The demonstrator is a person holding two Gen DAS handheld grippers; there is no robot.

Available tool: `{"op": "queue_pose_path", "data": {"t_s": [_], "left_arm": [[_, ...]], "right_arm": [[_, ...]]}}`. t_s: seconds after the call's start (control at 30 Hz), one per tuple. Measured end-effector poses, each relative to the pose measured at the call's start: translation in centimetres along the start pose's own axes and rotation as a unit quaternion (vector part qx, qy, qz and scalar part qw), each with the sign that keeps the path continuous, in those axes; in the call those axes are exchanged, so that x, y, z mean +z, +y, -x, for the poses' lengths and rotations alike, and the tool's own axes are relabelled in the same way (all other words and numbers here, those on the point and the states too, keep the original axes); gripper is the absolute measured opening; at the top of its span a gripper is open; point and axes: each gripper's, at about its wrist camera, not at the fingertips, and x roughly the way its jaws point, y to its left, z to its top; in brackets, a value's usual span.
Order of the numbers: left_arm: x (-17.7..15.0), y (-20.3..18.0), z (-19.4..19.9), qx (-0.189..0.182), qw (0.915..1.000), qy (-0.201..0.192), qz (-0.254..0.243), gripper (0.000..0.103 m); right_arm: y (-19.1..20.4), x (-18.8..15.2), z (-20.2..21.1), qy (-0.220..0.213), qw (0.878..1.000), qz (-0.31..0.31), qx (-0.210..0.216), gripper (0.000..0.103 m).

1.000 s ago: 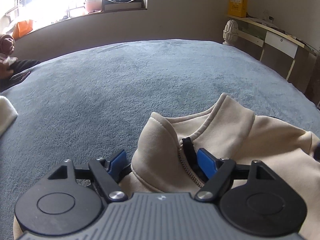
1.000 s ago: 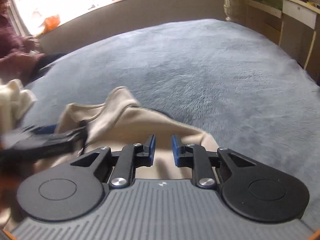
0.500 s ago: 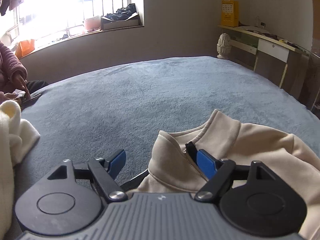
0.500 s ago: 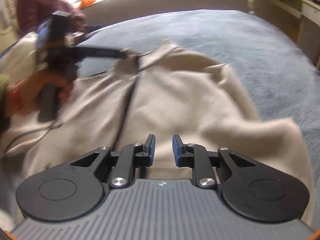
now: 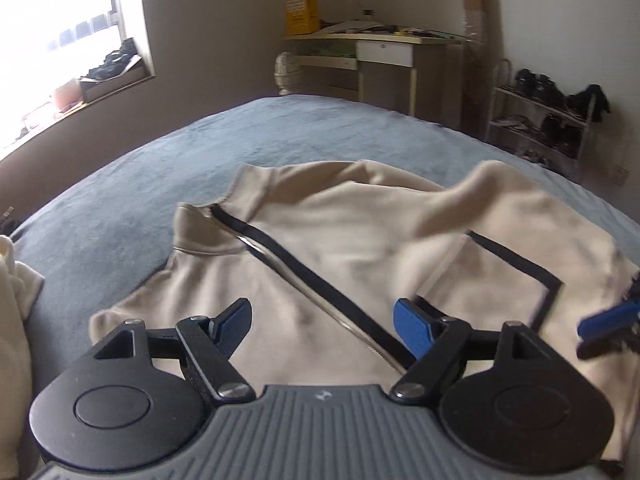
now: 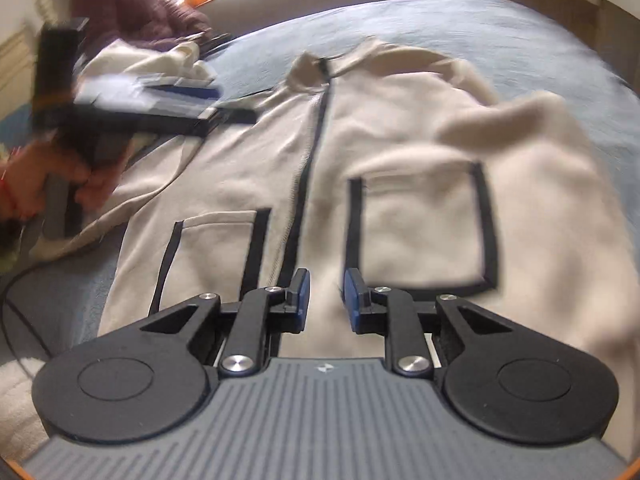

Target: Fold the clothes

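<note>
- On the blue-grey bed cover [image 5: 168,168] we see the beige zip jacket [image 5: 320,248] spread front-up, collar toward the far side of the bed.
- Left gripper [image 5: 322,318] hangs over the jacket's chest; we see its jaws wide apart with nothing between them, the black zipper line [image 5: 304,276] running diagonally under the gap.
- Blue pad of the left gripper's left finger sits above the left chest panel, the right pad just beside the zipper; we can't tell if either touches the cloth.
- Right gripper [image 6: 326,300] is over the jacket's lower front, near the hem; we see its jaws narrow, a small gap left, nothing pinched in it.
- Zipper bottom [image 6: 296,240] lies just ahead of that gap, slightly left; black-trimmed pocket [image 6: 420,232] sits ahead-right, second pocket [image 6: 212,256] ahead-left.
- One sleeve [image 6: 508,120] is folded across the upper right chest, blurred.
- In the right wrist view we see the left gripper at upper left, blurred, held by a hand [image 6: 36,188], over the jacket's shoulder area.
- Tip of the right gripper shows at the right edge of the left wrist view.
- Pale cream garment [image 6: 160,60] lies beyond the jacket's left shoulder, beside a person in a dark red top [image 6: 132,4].
</note>
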Motion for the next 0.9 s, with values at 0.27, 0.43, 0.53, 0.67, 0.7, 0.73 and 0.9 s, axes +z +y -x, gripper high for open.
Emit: {"op": "queue_pose_path", "data": {"t_s": [0.27,0.43,0.53,0.67,0.7,0.73,0.9], "left_arm": [[-6.4,-11.5,3.4,-0.101,0.9933,0.019,-0.053,0.079],[-9.1,-16.2,3.0,-0.093,0.9867,0.039,-0.127,0.072],[-10.2,-17.7,2.5,-0.083,0.9827,0.048,-0.159,0.063],[-10.9,-19.0,1.8,-0.075,0.9772,0.05,-0.192,0.054],[-11.0,-19.3,1.7,-0.073,0.9754,0.047,-0.202,0.053],[-11.1,-19.5,1.7,-0.074,0.9739,0.045,-0.21,0.048],[-11.0,-20.2,1.5,-0.094,0.97,0.05,-0.218,0.022]], "right_arm": [[-8.8,-10.7,7.7,-0.114,0.924,-0.358,-0.076,0.03],[-10.9,-13.4,8.5,-0.15,0.887,-0.432,-0.068,0.03],[-12.1,-13.6,8.4,-0.164,0.872,-0.456,-0.065,0.031],[-13.5,-13.4,8.0,-0.172,0.865,-0.466,-0.072,0.031],[-13.7,-13.3,7.8,-0.172,0.865,-0.465,-0.072,0.031],[-13.9,-13.1,7.6,-0.17,0.867,-0.463,-0.072,0.029],[-13.7,-12.5,7.7,-0.168,0.876,-0.446,-0.08,0.003]]}}
